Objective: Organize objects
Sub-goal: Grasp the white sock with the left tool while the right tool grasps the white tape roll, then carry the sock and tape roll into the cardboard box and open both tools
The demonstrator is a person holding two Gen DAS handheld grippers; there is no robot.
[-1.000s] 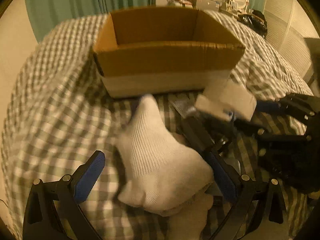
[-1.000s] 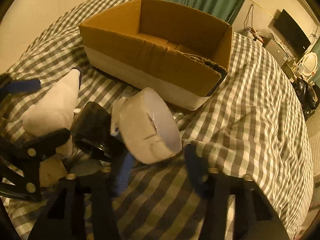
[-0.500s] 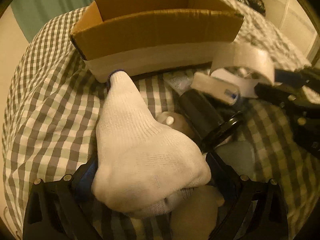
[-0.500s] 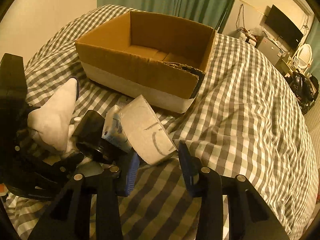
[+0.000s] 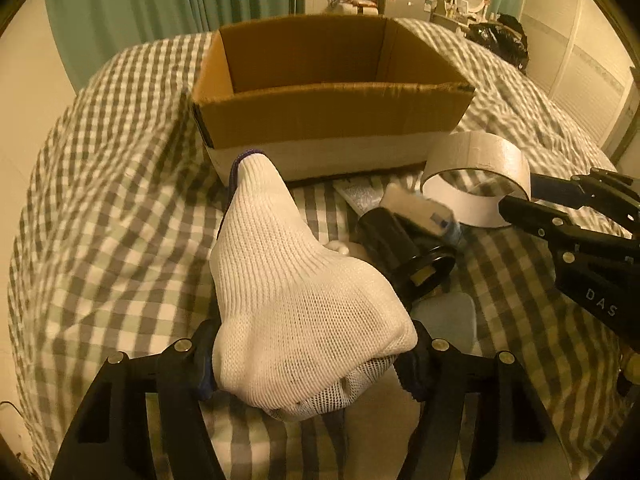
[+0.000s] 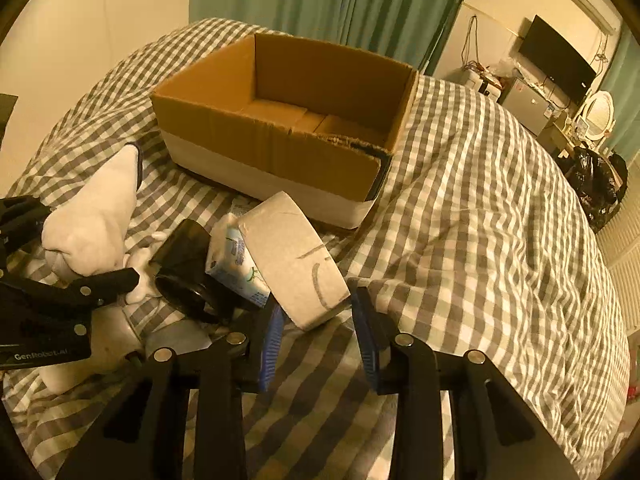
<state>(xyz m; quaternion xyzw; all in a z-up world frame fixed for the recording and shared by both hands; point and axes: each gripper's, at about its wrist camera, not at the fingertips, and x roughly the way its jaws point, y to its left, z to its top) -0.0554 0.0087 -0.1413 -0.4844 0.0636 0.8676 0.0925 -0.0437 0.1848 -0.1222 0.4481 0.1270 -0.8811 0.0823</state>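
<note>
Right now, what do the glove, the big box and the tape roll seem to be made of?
The glove looks like white knitted cotton: ribbed stitches show, with a dark cuff edge. The box looks like plain brown corrugated cardboard, matte, with a torn rim and a pale band low on its wall. The tape roll seems paper-like, matte and whitish; its exact material is unclear.

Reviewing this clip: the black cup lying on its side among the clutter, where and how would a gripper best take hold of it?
Grip the black cup across its round body near the closed end, coming from above. It lies on its side with the white glove on one flank and the tissue pack against the other, so side approaches look blocked.
</note>
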